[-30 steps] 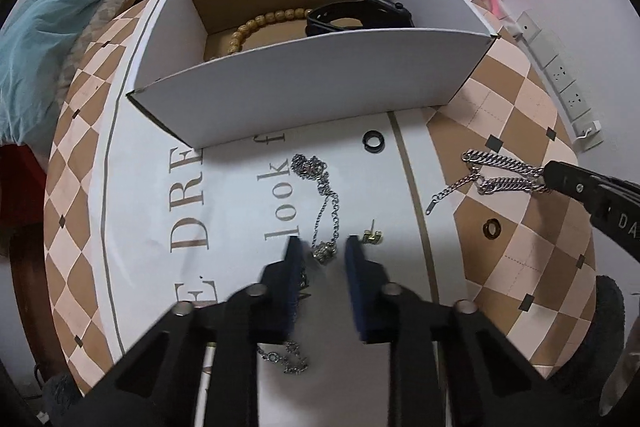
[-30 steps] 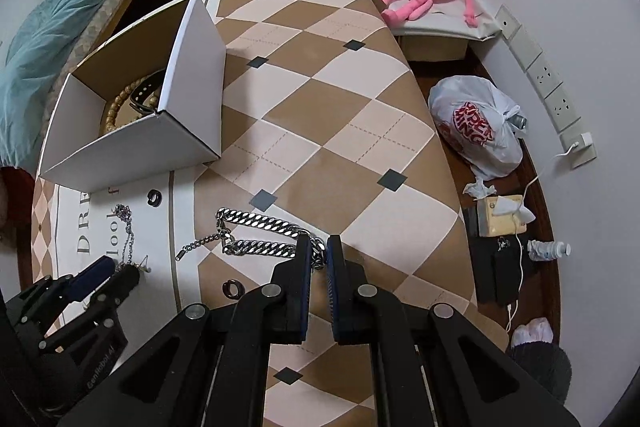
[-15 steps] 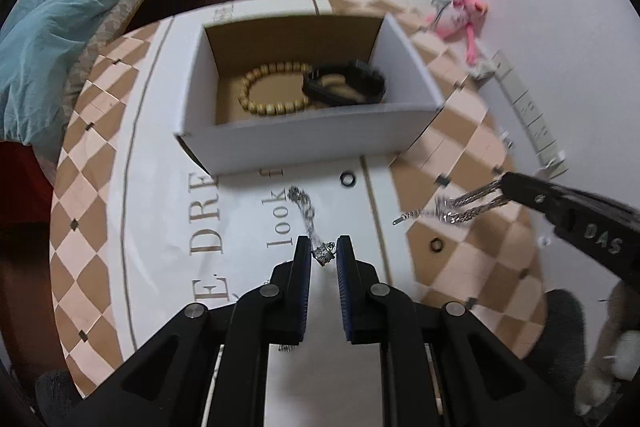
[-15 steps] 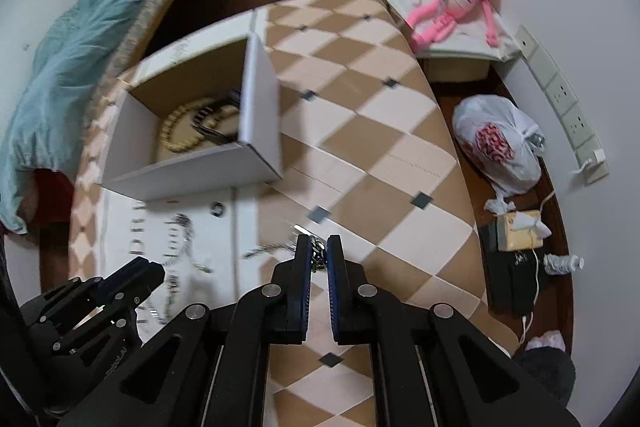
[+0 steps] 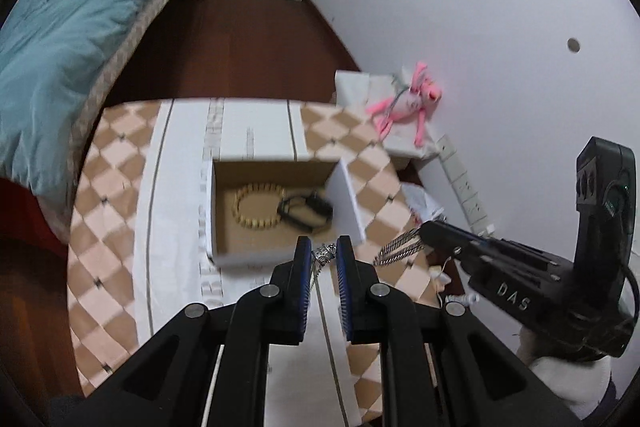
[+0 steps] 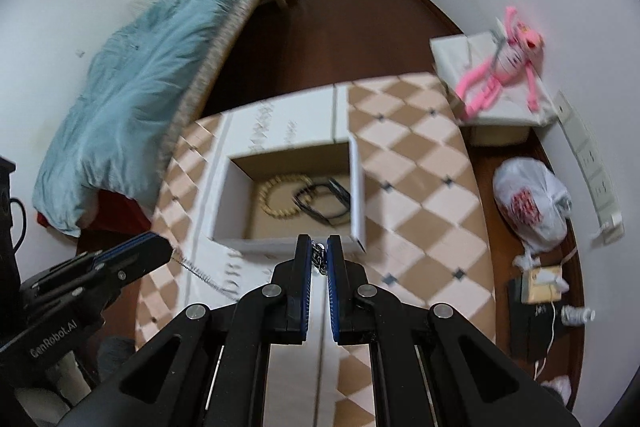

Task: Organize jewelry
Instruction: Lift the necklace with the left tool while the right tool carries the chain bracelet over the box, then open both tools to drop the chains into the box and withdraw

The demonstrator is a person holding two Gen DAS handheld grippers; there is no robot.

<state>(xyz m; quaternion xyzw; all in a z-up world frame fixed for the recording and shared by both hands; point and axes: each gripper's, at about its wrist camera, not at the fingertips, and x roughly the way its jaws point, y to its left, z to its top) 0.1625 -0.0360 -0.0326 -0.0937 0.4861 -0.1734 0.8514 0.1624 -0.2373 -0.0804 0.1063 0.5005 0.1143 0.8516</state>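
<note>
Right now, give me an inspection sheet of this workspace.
Surface: checkered tablecloth over the table.
Job's things: cardboard box holds a beaded bracelet and a black band.
Clutter: nothing seen on the cloth.
Grippers: left gripper shut on a thin silver necklace; right gripper shut on a chunky chain; both lifted near the box.
Cables: white cord on the floor.
Surroundings: bed, pink plush toy, plastic bag.

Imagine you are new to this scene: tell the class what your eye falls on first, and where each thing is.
Two black grippers each hold a silver chain in the air: the left gripper pinches a thin necklace, the right gripper a chunky link chain. Just beyond them, an open cardboard box on the checkered tablecloth holds a wooden bead bracelet and a black band.
</note>
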